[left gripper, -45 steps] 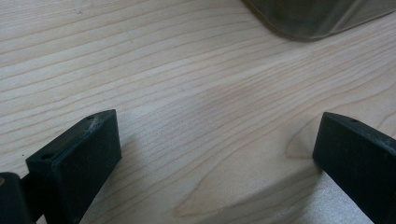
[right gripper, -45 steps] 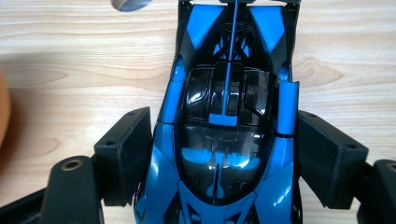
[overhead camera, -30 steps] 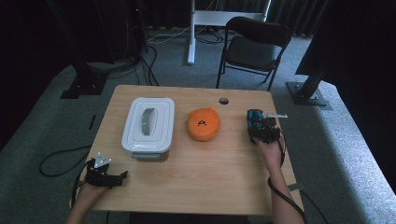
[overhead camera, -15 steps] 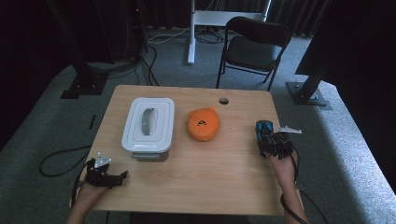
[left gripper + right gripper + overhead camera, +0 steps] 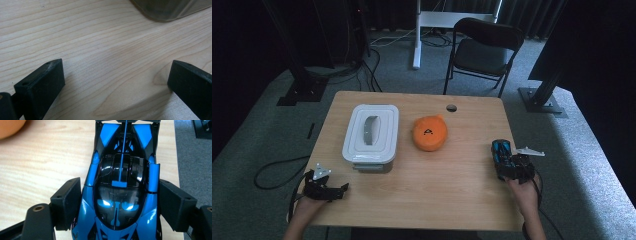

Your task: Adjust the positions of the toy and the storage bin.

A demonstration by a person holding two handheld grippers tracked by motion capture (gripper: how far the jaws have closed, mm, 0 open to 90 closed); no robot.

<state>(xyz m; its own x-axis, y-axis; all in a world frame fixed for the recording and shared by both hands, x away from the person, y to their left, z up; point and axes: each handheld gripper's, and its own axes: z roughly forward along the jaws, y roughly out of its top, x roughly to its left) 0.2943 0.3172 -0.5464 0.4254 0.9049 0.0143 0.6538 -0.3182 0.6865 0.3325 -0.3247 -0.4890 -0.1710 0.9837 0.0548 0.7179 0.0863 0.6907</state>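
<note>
A blue and black toy car (image 5: 500, 149) is near the table's right edge, nose pointing away from me. My right gripper (image 5: 504, 158) is shut on it: in the right gripper view both black pads (image 5: 67, 202) press on the flanks of the toy car (image 5: 122, 170). My left gripper (image 5: 341, 190) rests at the front left corner, in a hand. Its jaws stand wide apart over bare wood, and the left gripper (image 5: 116, 75) has nothing between its fingers.
A white lidded container (image 5: 371, 132) stands left of centre; its corner (image 5: 170, 10) lies just beyond the left jaws. An orange rounded object (image 5: 430, 132) sits mid-table. The wooden table (image 5: 437, 200) has a cable hole (image 5: 451, 107) at the back. A black chair (image 5: 484, 50) stands behind.
My right gripper has carried the blue car to the right and toward me, away from the orange object and close to the right edge. The left gripper has not moved.
</note>
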